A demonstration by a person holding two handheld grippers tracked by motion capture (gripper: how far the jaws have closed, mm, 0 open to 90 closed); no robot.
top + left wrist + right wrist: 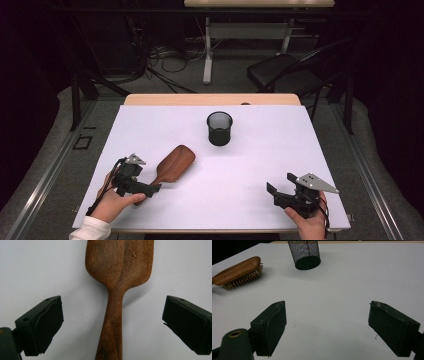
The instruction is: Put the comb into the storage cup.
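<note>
Covering the table point(210, 99), a white sheet point(260, 165) bears the hairbrush point(172, 165) — both claws gape, empty.

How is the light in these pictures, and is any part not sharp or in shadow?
High view: white table sheet evenly lit, room behind dark. Left gripper view: hairbrush handle sharp, soft shadow to its right, near tongs slightly blurred. Right gripper view: mesh cup casts a faint shadow; its tongs are soft.
</note>
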